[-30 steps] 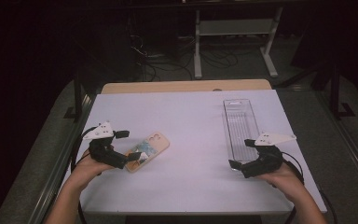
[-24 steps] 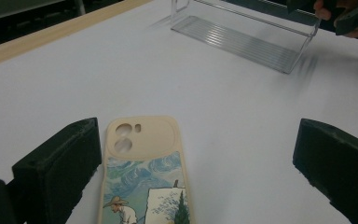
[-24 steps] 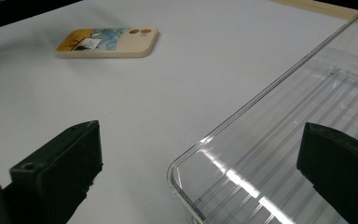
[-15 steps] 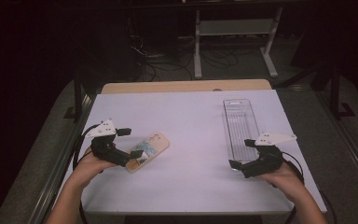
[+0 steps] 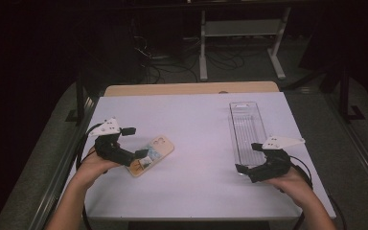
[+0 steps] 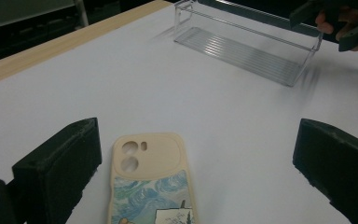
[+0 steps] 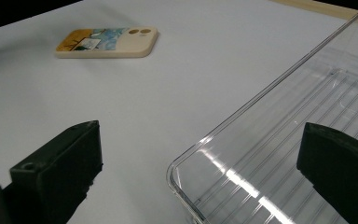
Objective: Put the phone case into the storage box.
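A cream phone case [image 5: 152,153] with a painted blue and yellow back lies flat on the white table [image 5: 196,191], camera holes facing away from me. My left gripper [image 5: 135,142] is open at its near left end. In the left gripper view the phone case [image 6: 150,179] lies between the jaws, close to the left one, and my left gripper [image 6: 198,140] touches nothing. A long clear plastic tray [image 5: 247,127] lies lengthwise at the right. My right gripper [image 5: 247,156] is open at its near end, and the tray corner [image 7: 261,154] sits between the spread jaws of my right gripper [image 7: 200,140].
A wooden strip [image 5: 191,88] borders the table's far edge. Beyond it stand a metal stand [image 5: 239,33] and loose cables on a dark floor. The phone case [image 7: 107,42] lies far off in the right gripper view.
My left hand has shifted slightly and raised its gripper a little beside the phone case. The phone case, the tray and the right gripper have stayed where they were.
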Tool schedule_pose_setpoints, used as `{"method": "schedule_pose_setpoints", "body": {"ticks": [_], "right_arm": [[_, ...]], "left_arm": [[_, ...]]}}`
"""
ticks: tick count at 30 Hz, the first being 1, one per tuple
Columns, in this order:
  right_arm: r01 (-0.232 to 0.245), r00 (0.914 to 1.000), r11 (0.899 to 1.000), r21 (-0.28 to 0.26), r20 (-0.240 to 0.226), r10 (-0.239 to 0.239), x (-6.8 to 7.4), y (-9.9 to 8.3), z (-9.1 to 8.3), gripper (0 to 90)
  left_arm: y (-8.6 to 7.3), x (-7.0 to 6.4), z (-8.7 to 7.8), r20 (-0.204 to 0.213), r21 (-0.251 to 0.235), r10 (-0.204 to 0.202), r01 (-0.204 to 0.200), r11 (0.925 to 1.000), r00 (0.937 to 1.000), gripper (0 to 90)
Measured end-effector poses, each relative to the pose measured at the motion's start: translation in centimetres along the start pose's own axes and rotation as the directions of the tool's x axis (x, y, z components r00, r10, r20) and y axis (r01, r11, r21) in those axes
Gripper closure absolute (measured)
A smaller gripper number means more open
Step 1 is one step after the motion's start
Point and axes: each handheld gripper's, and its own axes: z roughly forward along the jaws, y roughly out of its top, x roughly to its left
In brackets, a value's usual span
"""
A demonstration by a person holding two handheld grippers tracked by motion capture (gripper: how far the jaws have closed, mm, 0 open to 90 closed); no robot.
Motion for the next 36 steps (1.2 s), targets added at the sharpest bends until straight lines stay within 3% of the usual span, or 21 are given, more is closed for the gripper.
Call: {"method": "schedule_pose_setpoints", "body": {"ticks": [9,22,36], "right_arm": [[-0.006,1.0000,1.000,-0.001,0.000,0.006,0.0,0.0,0.0,0.0],[-0.005,1.0000,1.000,-0.002,0.000,0.005,0.0,0.0,0.0,0.0],[-0.006,1.0000,1.000,-0.001,-0.002,0.006,0.0,0.0,0.0,0.0]], "left_arm": [[0.5,0.4,0.2,-0.013,0.023,0.000,0.000,0.9997,0.9999,0.8],[1.5,1.1,0.6,-0.022,0.013,0.010,-0.010,0.9999,0.9997,0.8],[2.0,1.9,1.9,-0.040,-0.002,-0.009,0.009,1.0000,0.9992,0.8]]}}
